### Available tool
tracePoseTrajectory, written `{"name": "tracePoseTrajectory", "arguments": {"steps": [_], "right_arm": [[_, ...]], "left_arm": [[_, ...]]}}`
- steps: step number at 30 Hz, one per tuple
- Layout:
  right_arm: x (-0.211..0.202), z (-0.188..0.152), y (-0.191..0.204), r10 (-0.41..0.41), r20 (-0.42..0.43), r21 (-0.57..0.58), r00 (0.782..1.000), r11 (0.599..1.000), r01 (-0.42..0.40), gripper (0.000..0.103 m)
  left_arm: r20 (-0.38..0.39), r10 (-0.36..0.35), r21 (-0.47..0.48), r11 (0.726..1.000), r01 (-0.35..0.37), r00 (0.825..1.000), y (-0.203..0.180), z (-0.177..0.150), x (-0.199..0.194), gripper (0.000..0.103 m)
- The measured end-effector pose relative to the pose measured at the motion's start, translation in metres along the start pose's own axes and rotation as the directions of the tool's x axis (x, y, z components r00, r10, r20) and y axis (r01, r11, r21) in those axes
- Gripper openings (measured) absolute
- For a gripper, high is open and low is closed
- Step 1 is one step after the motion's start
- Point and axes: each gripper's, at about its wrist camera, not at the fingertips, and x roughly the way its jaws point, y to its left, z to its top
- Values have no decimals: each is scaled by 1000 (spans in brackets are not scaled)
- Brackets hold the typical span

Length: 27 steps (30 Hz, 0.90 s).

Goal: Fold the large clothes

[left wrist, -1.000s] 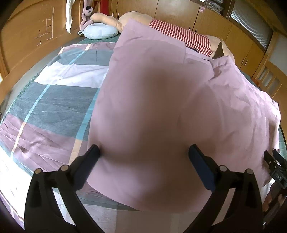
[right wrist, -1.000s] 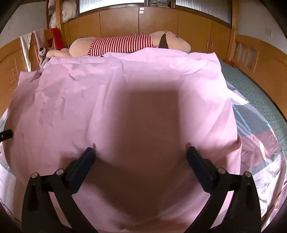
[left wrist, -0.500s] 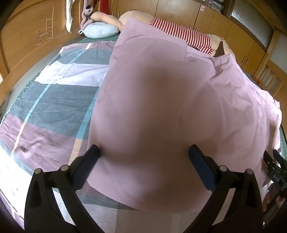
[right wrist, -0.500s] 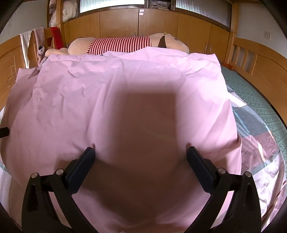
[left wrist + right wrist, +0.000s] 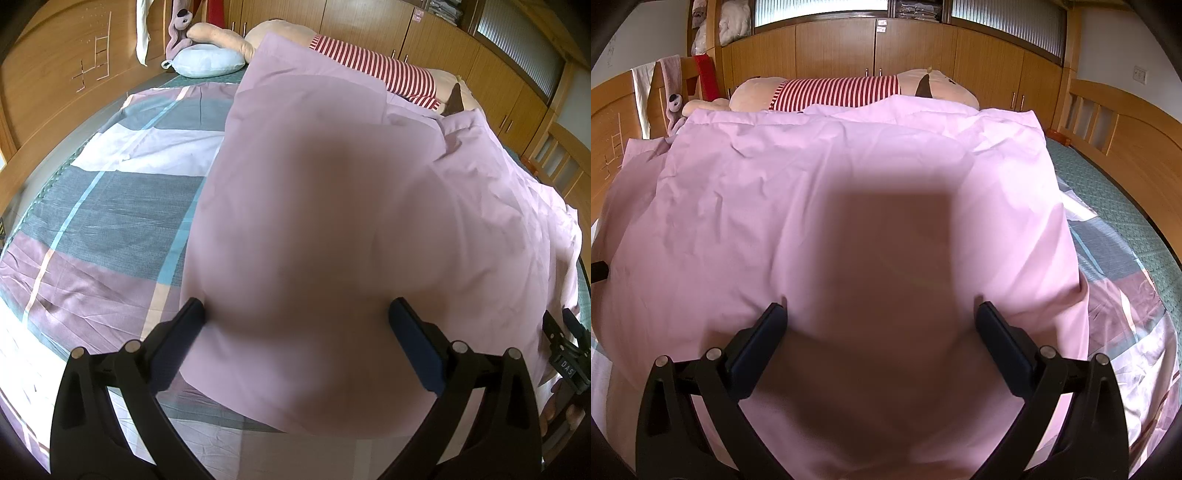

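The pink sheet (image 5: 332, 206) lies spread over the bed (image 5: 110, 206), reaching toward twelve o'clock. Thin and limp, it likely slides and wrinkles easily; its near corners look best to pinch. Left tool (image 5: 295, 325) and right tool (image 5: 881, 321) gape wide, empty.
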Motion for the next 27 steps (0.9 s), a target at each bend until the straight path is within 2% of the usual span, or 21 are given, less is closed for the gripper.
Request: {"name": "tracePoseTrajectory", "arguments": {"steps": [22, 25, 27], "right_arm": [[0, -1, 0, -7, 3, -1, 1000, 1000, 7, 102], [-2, 1, -1, -3, -6, 1, 1000, 1000, 3, 102], [-18, 7, -4, -14, 45, 49, 999, 999, 12, 102]], "left_arm": [[2, -2, -5, 1000, 2, 1000, 1, 0, -1, 101], [39, -9, -7, 1000, 9, 999, 1, 0, -10, 101], [99, -10, 8, 1000, 9, 995, -3, 0, -22, 101]]}}
